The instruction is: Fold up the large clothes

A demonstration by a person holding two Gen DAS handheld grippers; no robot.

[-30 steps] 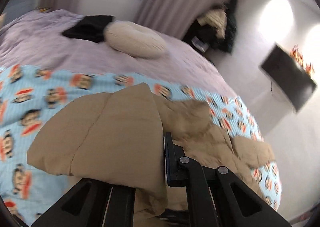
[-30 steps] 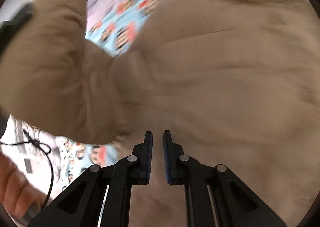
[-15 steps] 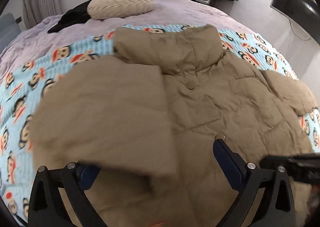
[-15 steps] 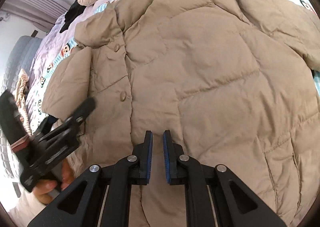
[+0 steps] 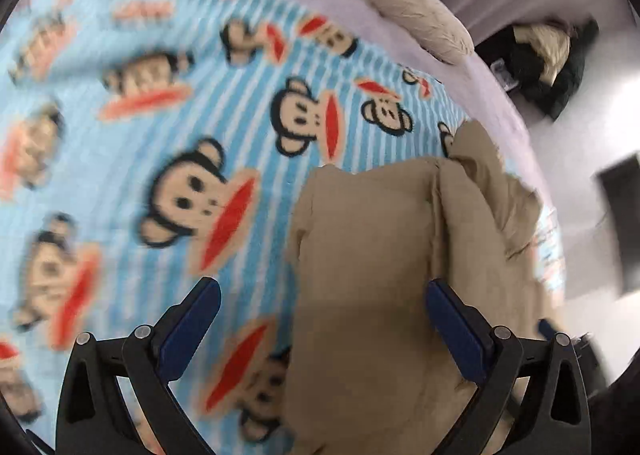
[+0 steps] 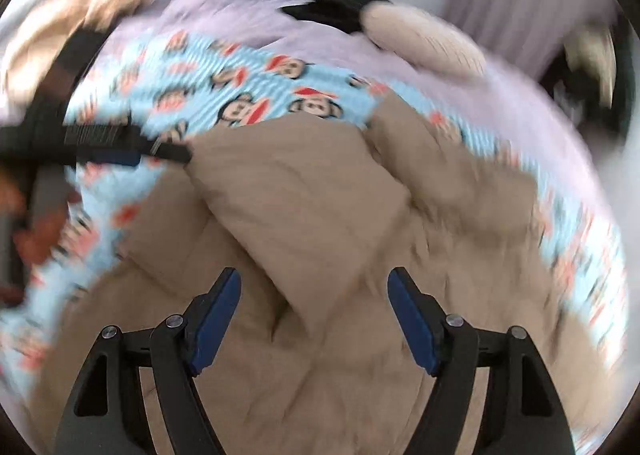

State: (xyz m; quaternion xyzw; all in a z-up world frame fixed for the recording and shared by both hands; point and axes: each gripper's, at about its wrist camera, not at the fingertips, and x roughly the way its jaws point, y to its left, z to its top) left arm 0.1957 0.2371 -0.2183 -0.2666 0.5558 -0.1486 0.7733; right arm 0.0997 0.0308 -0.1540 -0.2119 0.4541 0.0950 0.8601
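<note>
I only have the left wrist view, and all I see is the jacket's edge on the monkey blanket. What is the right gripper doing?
Observer: The right gripper hangs over the tan jacket; its jaws are opening and no fabric is pinched between them.
Operator: Is one side of the jacket folded in?
Observer: Yes, a folded panel lies across the jacket's middle, ahead of the right gripper.
Operator: Where is my left gripper from there?
Observer: The left gripper shows blurred at the left, its tip at the corner of that panel, over the monkey blanket.
</note>
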